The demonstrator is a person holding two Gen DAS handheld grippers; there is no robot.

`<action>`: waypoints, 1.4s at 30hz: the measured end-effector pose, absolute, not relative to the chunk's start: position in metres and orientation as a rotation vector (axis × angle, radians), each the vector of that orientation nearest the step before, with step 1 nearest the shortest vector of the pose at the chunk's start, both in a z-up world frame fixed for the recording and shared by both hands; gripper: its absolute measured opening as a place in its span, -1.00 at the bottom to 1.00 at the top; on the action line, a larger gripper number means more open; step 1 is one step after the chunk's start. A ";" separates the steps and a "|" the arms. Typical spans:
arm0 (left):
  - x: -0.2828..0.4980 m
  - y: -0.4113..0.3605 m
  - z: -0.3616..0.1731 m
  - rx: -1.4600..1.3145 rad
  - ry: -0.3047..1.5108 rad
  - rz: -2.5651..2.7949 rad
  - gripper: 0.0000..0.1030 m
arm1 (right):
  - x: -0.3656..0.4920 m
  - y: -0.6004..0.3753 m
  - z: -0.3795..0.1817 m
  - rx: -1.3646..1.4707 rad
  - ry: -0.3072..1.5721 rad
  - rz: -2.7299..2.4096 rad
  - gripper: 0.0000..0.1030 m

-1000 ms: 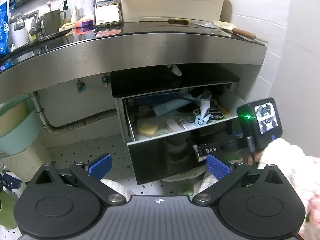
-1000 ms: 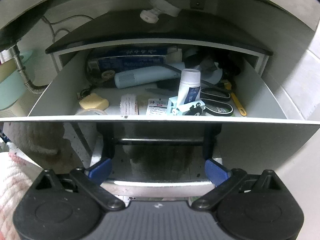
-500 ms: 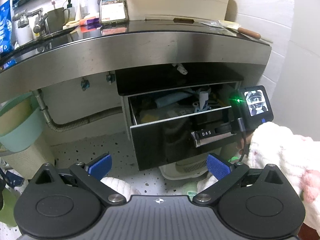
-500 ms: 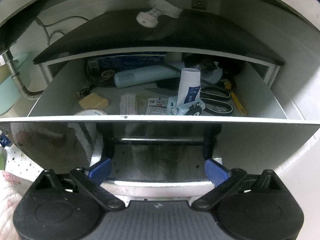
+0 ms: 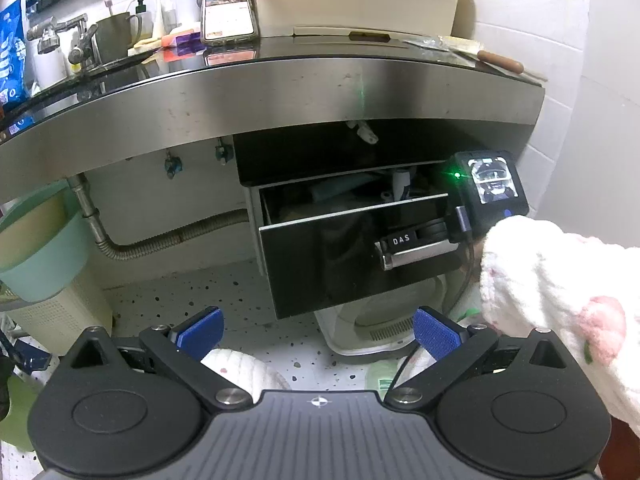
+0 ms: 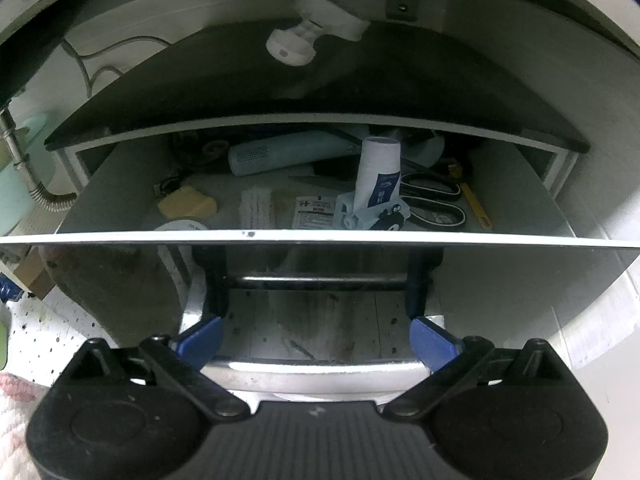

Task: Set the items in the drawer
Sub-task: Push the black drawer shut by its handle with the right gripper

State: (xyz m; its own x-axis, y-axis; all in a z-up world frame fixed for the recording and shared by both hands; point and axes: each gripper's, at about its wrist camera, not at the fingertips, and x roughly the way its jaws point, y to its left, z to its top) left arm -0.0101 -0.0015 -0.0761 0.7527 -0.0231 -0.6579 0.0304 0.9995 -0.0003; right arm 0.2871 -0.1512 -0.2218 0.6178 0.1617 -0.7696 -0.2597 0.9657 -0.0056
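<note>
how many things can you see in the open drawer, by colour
white: 3 (upright white tube, white bristle brush, white paper sachet)
pale blue: 2 (long pale blue cylinder, small pale blue squeezer)
yellow: 2 (yellow sponge, yellow-handled tool)
black: 1 (black-handled scissors)
total: 8

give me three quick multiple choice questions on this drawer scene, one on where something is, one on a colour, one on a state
1. Where is the phone?
A. in the drawer
B. on the countertop
C. on the floor

2. What colour are the left gripper finger pads?
A. blue
B. red
C. white

3. How is the drawer?
A. shut
B. partly open
C. lifted out

Key: 1 B, it leans on the countertop by the cream bin; 2 A, blue pads show on both fingers; 3 B, the toothpaste tube and scissors show over its front edge.
</note>
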 end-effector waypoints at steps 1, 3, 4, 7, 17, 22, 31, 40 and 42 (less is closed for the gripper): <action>-0.010 -0.001 -0.076 0.011 0.717 -0.027 0.99 | 0.285 -0.152 -0.222 -0.120 0.872 0.243 0.94; -0.010 -0.001 -0.077 0.013 0.720 -0.025 0.99 | 0.282 -0.154 -0.223 -0.120 0.872 0.243 0.94; -0.009 -0.001 -0.077 0.012 0.725 -0.025 0.99 | 0.280 -0.154 -0.223 -0.120 0.872 0.243 0.94; -0.010 -0.002 -0.078 0.013 0.732 -0.033 0.99 | 0.275 -0.157 -0.224 -0.120 0.871 0.242 0.94; -0.007 -0.004 -0.082 0.004 0.751 -0.042 0.99 | 0.302 -0.142 -0.211 -0.123 0.877 0.242 0.94; -0.008 -0.004 -0.082 0.011 0.750 -0.040 0.99 | 0.301 -0.142 -0.209 -0.123 0.877 0.242 0.94; -0.007 -0.005 -0.082 0.019 0.757 -0.038 0.99 | 0.296 -0.142 -0.206 -0.120 0.865 0.243 0.94; -0.011 -0.011 -0.081 0.048 0.749 -0.032 0.99 | 0.291 -0.142 -0.203 -0.117 0.852 0.244 0.95; -0.013 -0.010 -0.081 0.050 0.749 -0.031 0.99 | 0.290 -0.143 -0.202 -0.116 0.849 0.244 0.95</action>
State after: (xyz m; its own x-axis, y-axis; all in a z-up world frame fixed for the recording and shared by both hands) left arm -0.0128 -0.0103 -0.0806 0.7320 -0.0100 -0.6812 0.0459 0.9983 0.0347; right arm 0.2904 -0.1426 -0.2022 0.6346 0.1670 -0.7546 -0.2595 0.9657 -0.0045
